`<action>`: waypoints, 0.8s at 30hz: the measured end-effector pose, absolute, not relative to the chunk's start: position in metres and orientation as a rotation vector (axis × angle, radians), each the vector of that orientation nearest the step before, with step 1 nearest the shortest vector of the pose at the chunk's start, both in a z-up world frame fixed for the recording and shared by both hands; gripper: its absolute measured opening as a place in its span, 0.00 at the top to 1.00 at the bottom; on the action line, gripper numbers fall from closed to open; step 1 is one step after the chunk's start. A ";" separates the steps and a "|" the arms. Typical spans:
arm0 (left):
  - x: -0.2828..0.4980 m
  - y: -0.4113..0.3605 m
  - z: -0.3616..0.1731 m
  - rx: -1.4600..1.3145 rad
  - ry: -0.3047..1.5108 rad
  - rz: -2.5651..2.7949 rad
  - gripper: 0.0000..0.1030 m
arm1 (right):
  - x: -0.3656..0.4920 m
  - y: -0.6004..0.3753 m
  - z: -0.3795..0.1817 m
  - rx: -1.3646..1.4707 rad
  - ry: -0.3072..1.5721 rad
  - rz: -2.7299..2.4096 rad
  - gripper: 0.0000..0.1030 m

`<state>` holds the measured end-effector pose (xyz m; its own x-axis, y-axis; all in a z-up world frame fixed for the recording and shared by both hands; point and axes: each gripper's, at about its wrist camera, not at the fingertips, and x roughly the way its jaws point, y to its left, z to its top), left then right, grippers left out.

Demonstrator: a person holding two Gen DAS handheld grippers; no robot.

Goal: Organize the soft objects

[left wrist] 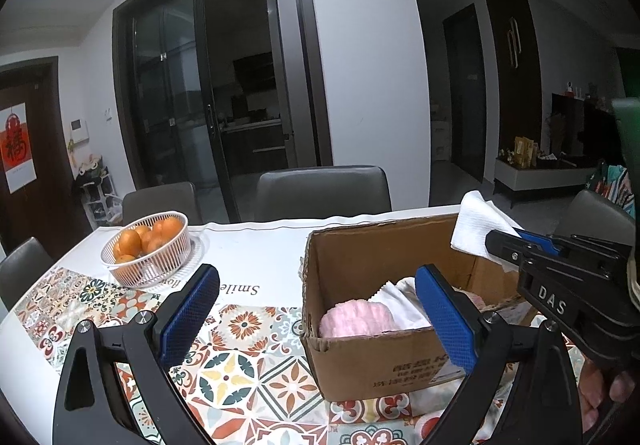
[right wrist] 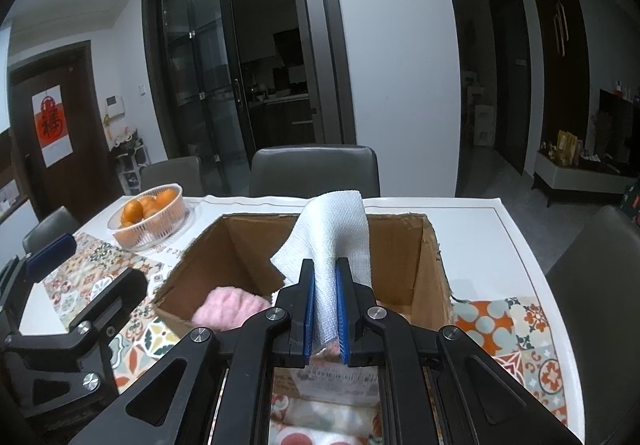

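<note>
An open cardboard box [left wrist: 360, 369] [right wrist: 434, 265] stands on the patterned tablecloth. Inside lie a pink fluffy cloth [left wrist: 354, 319] [right wrist: 228, 307] and a white folded cloth [left wrist: 400, 305]. My right gripper [right wrist: 324, 269] is shut on a white waffle-weave cloth [right wrist: 332, 241], held above the box's near edge; in the left wrist view the same white cloth [left wrist: 480, 225] sticks out of the right gripper [left wrist: 508, 245] over the box's right side. My left gripper [left wrist: 316, 297] is open, with nothing between its fingers; its right finger overlaps the box in view.
A white basket of oranges [left wrist: 150, 247] [right wrist: 150, 217] sits at the table's far left. Grey chairs [left wrist: 322, 189] [right wrist: 314, 171] stand behind the table and at its sides. A patterned cloth [right wrist: 320, 421] lies in front of the box.
</note>
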<state>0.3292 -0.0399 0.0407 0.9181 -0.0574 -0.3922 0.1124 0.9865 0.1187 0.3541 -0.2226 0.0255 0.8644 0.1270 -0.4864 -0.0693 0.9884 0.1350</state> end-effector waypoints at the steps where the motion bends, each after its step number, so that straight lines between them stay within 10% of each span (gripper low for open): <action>1: 0.330 -0.040 0.040 0.142 0.400 -0.085 0.03 | 0.357 -0.223 0.024 0.114 0.521 0.105 0.89; 5: 0.334 -0.041 0.037 0.151 0.406 -0.081 0.03 | 0.367 -0.224 0.020 0.104 0.534 0.079 0.86; 9: 0.335 -0.043 0.034 0.152 0.411 -0.078 0.03 | 0.370 -0.224 0.018 0.089 0.540 0.068 0.62; 24: 0.307 -0.038 0.048 0.124 0.400 -0.079 0.01 | 0.324 -0.228 0.029 0.101 0.526 0.039 0.58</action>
